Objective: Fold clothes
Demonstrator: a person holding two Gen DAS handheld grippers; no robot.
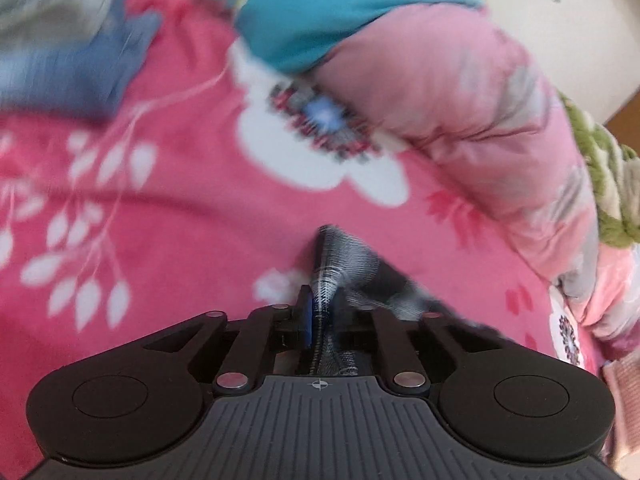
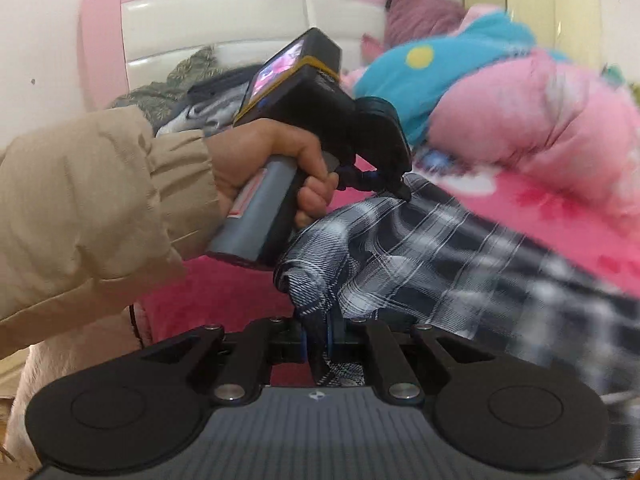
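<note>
A black-and-white plaid garment [image 2: 420, 248] hangs above the pink floral bed sheet [image 1: 180, 208]. My left gripper [image 1: 320, 312] is shut on a bunched edge of the plaid garment [image 1: 340, 264]. In the right wrist view that same left gripper [image 2: 402, 192] pinches the cloth's upper edge, held by a hand [image 2: 272, 160] in a beige sleeve. My right gripper [image 2: 318, 332] is shut on a lower fold of the garment, which drapes off to the right. Both views are motion blurred.
A rolled pink quilt [image 1: 472, 92] and a turquoise blanket [image 1: 320, 8] lie at the bed's far side. Blue and grey clothes [image 1: 80, 68] are piled at the left. A pink and white headboard [image 2: 224, 20] stands behind, with more clothes [image 2: 192, 92] against it.
</note>
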